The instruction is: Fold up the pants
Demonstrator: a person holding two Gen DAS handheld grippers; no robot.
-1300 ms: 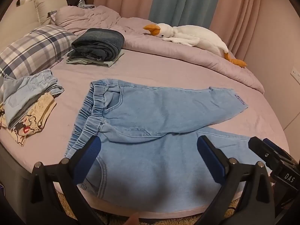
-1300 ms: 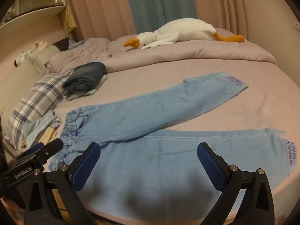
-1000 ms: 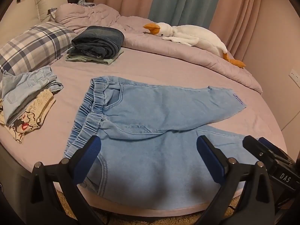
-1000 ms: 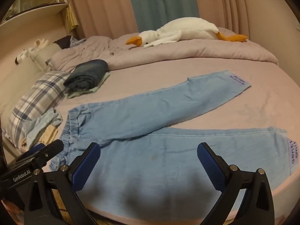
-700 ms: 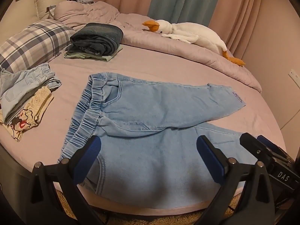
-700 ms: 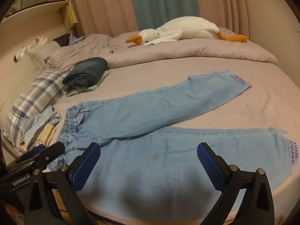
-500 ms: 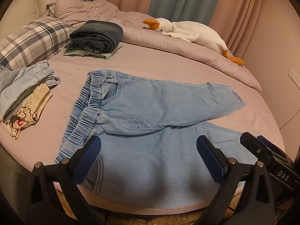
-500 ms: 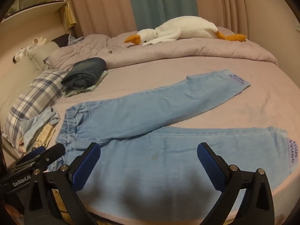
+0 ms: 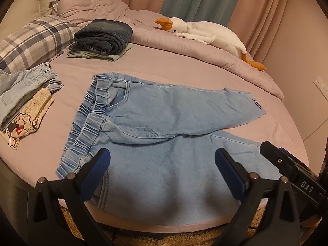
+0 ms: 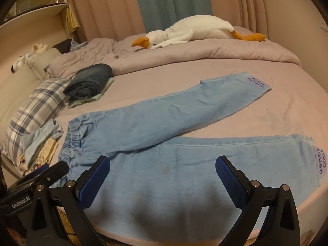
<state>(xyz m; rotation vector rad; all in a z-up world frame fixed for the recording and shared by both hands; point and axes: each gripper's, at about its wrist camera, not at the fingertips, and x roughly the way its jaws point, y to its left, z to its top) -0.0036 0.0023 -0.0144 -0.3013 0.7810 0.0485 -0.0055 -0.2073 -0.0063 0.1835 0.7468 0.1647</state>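
Observation:
Light blue denim pants lie flat on the mauve bed, elastic waistband to the left, legs spread to the right in a V; they also show in the right wrist view. The far leg ends at a printed cuff, the near leg at a lilac label. My left gripper is open and empty, above the near hip and thigh. My right gripper is open and empty, above the near leg. Each gripper's body shows at the edge of the other's view.
A folded dark jeans stack lies at the back left. A plaid pillow and a pile of small clothes sit left. A plush goose rests on the bunched duvet behind. The bed edge runs under the grippers.
Both grippers have drifted slightly, the left view sliding a little left and nearer the pants. The pants have not moved and both grippers stay open.

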